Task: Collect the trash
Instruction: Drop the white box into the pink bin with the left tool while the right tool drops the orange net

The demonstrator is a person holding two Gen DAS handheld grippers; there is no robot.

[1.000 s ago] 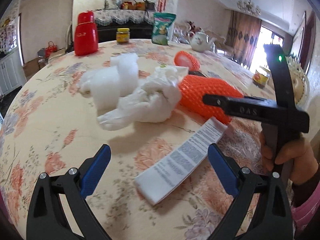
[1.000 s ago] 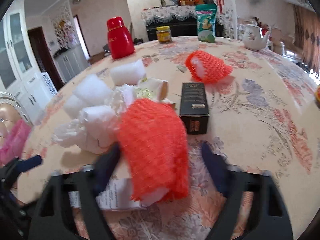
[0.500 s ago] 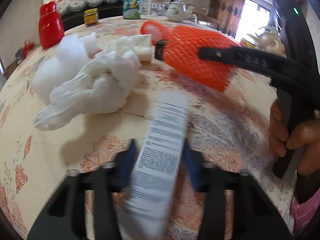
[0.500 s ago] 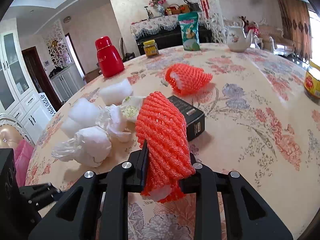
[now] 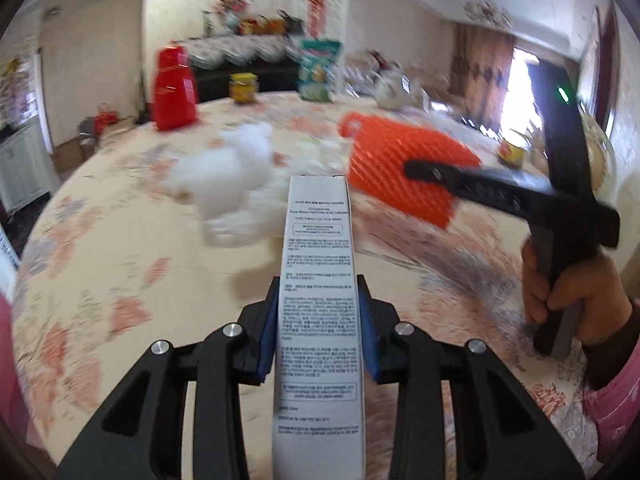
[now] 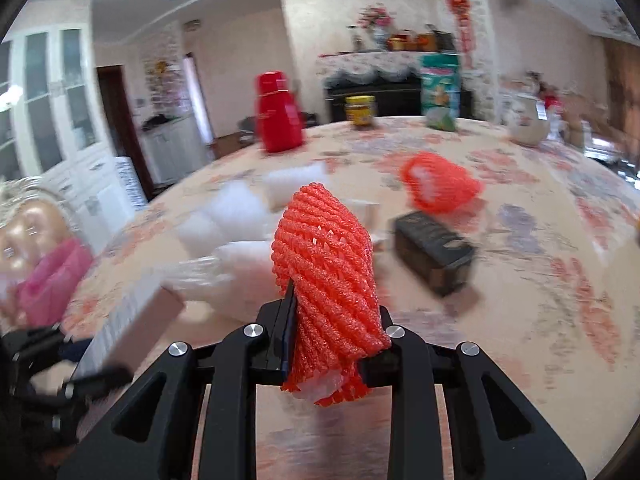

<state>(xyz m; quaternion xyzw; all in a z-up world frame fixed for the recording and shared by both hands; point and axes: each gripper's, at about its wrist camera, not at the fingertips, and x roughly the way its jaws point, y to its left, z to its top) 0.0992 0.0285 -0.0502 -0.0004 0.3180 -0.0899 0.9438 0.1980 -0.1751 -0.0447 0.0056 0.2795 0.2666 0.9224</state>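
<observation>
Left wrist view: left gripper (image 5: 318, 332) pinches the white carton (image 5: 320, 320), right gripper (image 6: 334, 336) pinches orange foam netting (image 6: 328, 264); white wrappings (image 5: 228, 180) at eleven o'clock remain.

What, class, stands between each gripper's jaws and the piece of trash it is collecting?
Nothing visible. The left gripper is already shut on the white printed box, and the right gripper on the orange foam net.

Home dining room, floral-clothed table (image 6: 500, 240), lace-draped sideboard (image 6: 372, 80), white glazed cabinets (image 6: 52, 96), teapot (image 6: 528, 120), curtains (image 5: 484, 76)
</observation>
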